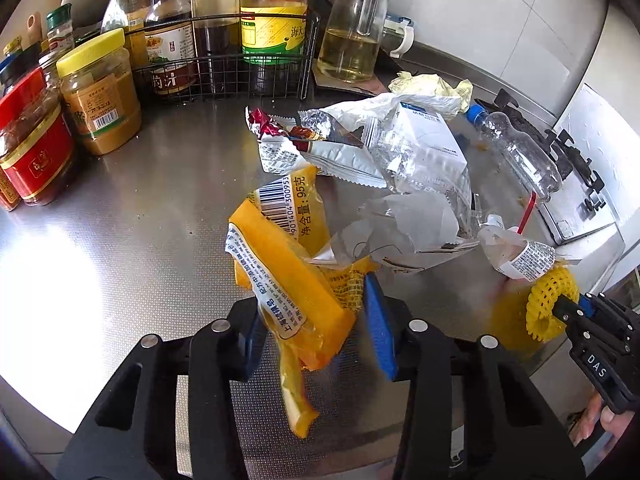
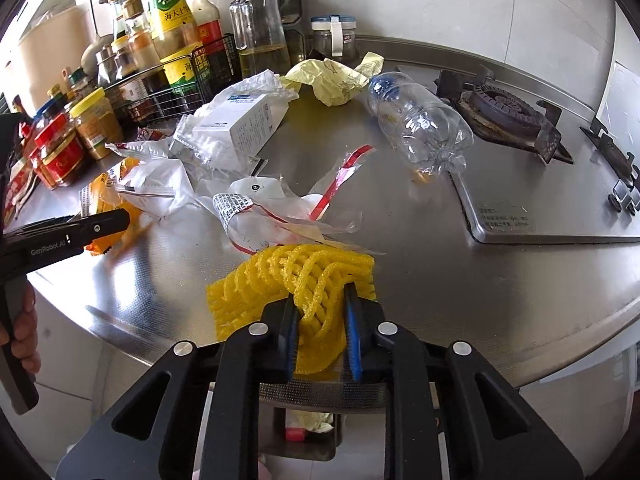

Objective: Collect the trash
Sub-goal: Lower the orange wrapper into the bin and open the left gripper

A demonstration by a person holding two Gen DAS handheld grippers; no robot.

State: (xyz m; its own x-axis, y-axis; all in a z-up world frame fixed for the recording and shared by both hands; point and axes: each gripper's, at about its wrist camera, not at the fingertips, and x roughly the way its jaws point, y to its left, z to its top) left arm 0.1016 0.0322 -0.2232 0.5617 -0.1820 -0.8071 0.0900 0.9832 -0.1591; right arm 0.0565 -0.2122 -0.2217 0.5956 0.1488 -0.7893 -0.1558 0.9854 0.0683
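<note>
Trash lies heaped on the steel counter (image 1: 140, 220). My left gripper (image 1: 314, 320) is shut on an orange snack wrapper (image 1: 288, 264), its blue pads pressing both sides. In the right wrist view my right gripper (image 2: 322, 336) is shut on a yellow foam net (image 2: 304, 276) at the counter's front edge. Behind them lie foil wrappers (image 1: 320, 144), a white carton (image 2: 244, 120), clear bags with a red strip (image 2: 280, 216), crumpled yellow paper (image 2: 332, 80) and an empty clear bottle (image 2: 420, 124). The left gripper (image 2: 112, 220) also shows at that view's left edge, at the wrapper.
Sauce jars and bottles (image 1: 100, 92) crowd a wire rack (image 1: 224, 64) at the back left, with an oil bottle (image 1: 352, 40) beside it. A gas hob (image 2: 508, 116) takes up the right. Below the counter's front edge sits a container (image 2: 308, 428) with scraps in it.
</note>
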